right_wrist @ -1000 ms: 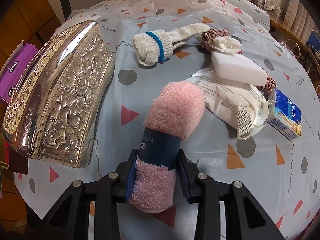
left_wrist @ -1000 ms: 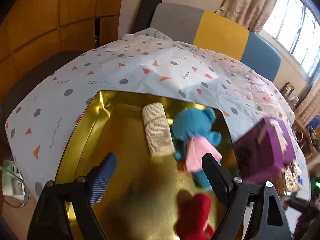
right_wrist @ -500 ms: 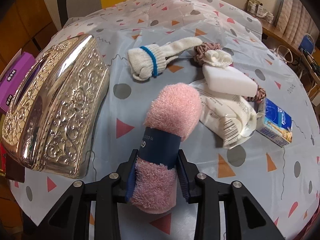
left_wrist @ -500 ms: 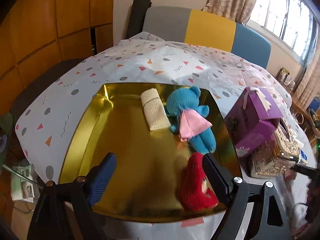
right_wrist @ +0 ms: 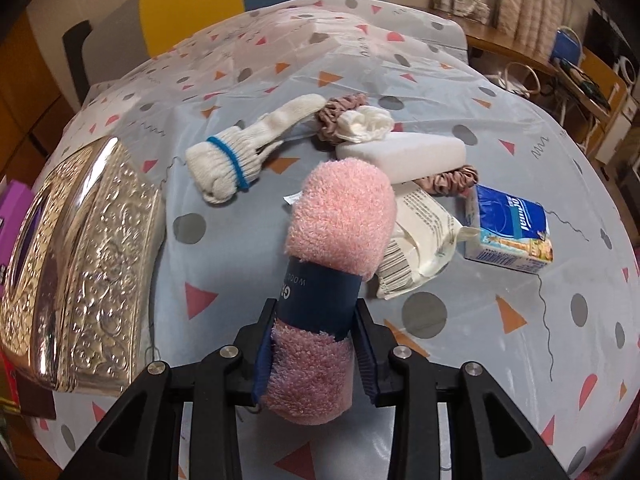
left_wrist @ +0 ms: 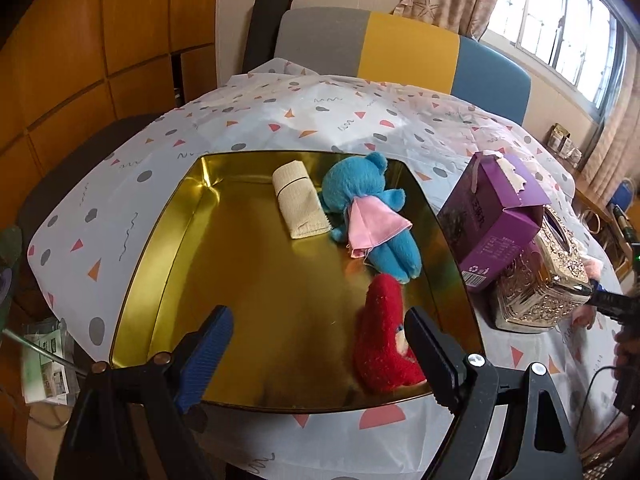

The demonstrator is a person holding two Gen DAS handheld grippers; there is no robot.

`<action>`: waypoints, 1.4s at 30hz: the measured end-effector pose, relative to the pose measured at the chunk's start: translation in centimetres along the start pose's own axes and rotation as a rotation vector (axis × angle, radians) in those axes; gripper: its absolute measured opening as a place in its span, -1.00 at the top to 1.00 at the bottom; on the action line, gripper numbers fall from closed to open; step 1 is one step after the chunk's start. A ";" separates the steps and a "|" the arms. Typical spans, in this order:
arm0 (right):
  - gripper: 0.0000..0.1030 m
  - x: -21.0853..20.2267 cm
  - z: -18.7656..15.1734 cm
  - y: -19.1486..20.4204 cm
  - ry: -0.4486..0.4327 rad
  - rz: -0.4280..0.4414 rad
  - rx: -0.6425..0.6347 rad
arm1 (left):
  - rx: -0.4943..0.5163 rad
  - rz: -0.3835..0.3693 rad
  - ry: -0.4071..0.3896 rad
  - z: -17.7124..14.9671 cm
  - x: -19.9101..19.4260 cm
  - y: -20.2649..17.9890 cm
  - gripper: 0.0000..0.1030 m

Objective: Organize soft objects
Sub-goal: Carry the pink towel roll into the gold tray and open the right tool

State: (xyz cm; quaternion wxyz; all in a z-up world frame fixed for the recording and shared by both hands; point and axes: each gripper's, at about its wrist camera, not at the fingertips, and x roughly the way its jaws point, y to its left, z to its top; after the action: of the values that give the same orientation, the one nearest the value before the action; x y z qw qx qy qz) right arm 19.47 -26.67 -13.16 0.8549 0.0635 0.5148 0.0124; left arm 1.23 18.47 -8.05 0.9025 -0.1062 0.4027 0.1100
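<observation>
A gold tray [left_wrist: 160,240] holds a beige rolled cloth [left_wrist: 298,204], a blue plush bear with a pink cape [left_wrist: 368,208] and a red plush toy [left_wrist: 382,336]. My left gripper [left_wrist: 320,344] hovers open over the tray's near edge, nothing between its fingers; the red toy lies just inside its right finger. My right gripper [right_wrist: 314,344] is shut on a rolled pink fluffy towel [right_wrist: 340,216] with a dark blue paper band, held above the table. On the table beyond lie a white glove with a blue band [right_wrist: 240,152], scrunchies [right_wrist: 340,110] and a white sponge [right_wrist: 404,152].
A purple box [left_wrist: 492,216] and an ornate silver tissue box [left_wrist: 540,280] [right_wrist: 80,248] stand right of the tray. A white packet [right_wrist: 420,240] and a blue tissue pack [right_wrist: 510,228] lie on the patterned tablecloth [right_wrist: 520,140]. A striped chair [left_wrist: 400,52] stands behind the table.
The left gripper has drawn back from the tray, so the whole tray and the purple box now show. The right gripper has lifted and rolled slightly with the towel still in it.
</observation>
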 end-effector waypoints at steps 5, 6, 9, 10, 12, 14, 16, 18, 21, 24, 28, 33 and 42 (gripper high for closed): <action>0.33 -2.1 2.0 0.8 -0.073 0.043 0.062 | -0.023 0.007 0.001 -0.3 -0.1 1.1 -0.71; 0.33 -2.8 2.8 1.4 -0.097 0.058 0.056 | -0.031 0.010 -0.001 -0.4 -0.1 1.4 -0.71; 0.33 -5.4 5.1 4.4 -0.172 0.108 0.006 | -0.053 0.017 -0.006 -0.4 -0.2 2.1 -0.71; 0.33 -6.1 5.6 5.4 -0.192 0.123 -0.015 | -0.060 0.019 -0.009 -0.4 -0.3 2.4 -0.71; 0.34 -8.1 6.6 8.3 -0.239 0.180 -0.071 | -0.065 0.025 -0.010 -0.4 -0.2 2.6 -0.71; 0.33 -9.8 7.0 11.6 -0.275 0.244 -0.142 | -0.075 0.023 -0.009 -0.4 -0.2 3.0 -0.71; 0.33 -11.4 6.8 15.7 -0.295 0.321 -0.225 | -0.083 0.022 -0.011 -0.4 -0.3 3.2 -0.71; 0.33 -12.5 6.0 19.7 -0.294 0.404 -0.322 | -0.083 0.031 -0.016 -0.4 -0.5 3.4 -0.71; 0.33 -12.8 3.5 26.0 -0.253 0.487 -0.475 | -0.087 0.045 -0.030 -0.3 -0.9 3.9 -0.71; 0.33 -11.3 0.4 31.4 -0.176 0.514 -0.591 | -0.093 0.061 -0.043 -0.3 -1.3 4.4 -0.71; 0.33 -7.5 -2.7 35.0 -0.058 0.517 -0.618 | -0.092 0.083 -0.062 -0.5 -1.9 5.1 -0.71; 0.33 -3.3 -4.9 36.3 0.062 0.508 -0.597 | -0.085 0.108 -0.078 -0.8 -2.4 5.7 -0.71; 0.28 -0.5 -8.1 36.7 0.157 0.447 -0.668 | -0.088 0.094 -0.073 -1.0 -2.2 5.4 -0.71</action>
State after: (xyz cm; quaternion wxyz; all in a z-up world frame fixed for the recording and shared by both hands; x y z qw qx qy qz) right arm 13.74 10.45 -12.03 0.7628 -0.1084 0.5197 0.3692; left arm -2.41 23.06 -7.55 0.9048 -0.1226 0.3688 0.1738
